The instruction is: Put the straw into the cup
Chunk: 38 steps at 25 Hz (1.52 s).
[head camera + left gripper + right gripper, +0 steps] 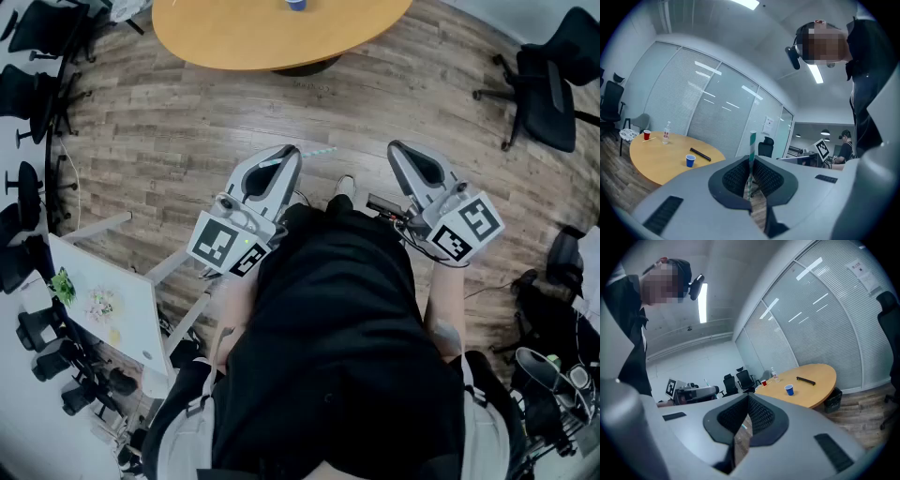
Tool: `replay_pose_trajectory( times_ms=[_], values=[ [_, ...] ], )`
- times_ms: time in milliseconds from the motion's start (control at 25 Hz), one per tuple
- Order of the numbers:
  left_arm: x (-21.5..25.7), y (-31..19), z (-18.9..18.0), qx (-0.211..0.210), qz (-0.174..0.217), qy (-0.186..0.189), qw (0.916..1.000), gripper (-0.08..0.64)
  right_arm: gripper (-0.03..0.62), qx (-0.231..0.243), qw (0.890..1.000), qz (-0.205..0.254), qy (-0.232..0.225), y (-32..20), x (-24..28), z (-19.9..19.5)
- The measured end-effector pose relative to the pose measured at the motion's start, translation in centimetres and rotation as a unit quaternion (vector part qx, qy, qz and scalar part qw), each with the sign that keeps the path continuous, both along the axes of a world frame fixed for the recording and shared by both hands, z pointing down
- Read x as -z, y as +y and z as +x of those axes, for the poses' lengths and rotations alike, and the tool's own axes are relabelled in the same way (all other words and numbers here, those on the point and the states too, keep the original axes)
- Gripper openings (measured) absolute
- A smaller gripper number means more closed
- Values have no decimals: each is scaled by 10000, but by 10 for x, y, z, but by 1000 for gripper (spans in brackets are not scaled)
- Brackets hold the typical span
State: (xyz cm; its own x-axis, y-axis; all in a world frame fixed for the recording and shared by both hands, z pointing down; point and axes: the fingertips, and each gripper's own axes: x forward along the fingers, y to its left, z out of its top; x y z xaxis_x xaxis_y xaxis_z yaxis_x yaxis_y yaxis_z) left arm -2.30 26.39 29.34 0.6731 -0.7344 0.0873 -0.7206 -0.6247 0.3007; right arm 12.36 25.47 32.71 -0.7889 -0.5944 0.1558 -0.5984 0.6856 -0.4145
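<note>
Head view: blue cup (295,4) cut off at top edge; green-white striped straw (752,141) pinched in left claw (750,160); right claw (748,396) closed, empty.

Lighting: bright, cool, even; ceiling strips (816,74) overhead, mirrored as streaks on glass wall (712,93). Shadows: faint, soft. Distortion: heavy fisheye, dark vignetted corners, all views. Focus: straw (752,140) crisp; far office (825,150) slightly soft.

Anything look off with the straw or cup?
Nothing stands out: the green-and-white striped straw stands straight, pinched in the left gripper, and the small blue cup sits upright on the round wooden table, no spill visible.
</note>
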Motion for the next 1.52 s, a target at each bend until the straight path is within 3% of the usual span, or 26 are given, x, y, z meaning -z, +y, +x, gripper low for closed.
replay_pose_trajectory(
  times_ms=[360,1000,1520],
  values=[
    [-5,7,14,-13,-46,-89,9999,32,17,252,9993,-12,292,13,-11,-4],
    [-14,12,22,230,-237,-237,9992,32,18,59,9992,-352,159,9,-26,13],
    [-34,5,-3,533,-541,-262,9968,32,18,250,9974,-621,273,1,-44,-8]
  ],
)
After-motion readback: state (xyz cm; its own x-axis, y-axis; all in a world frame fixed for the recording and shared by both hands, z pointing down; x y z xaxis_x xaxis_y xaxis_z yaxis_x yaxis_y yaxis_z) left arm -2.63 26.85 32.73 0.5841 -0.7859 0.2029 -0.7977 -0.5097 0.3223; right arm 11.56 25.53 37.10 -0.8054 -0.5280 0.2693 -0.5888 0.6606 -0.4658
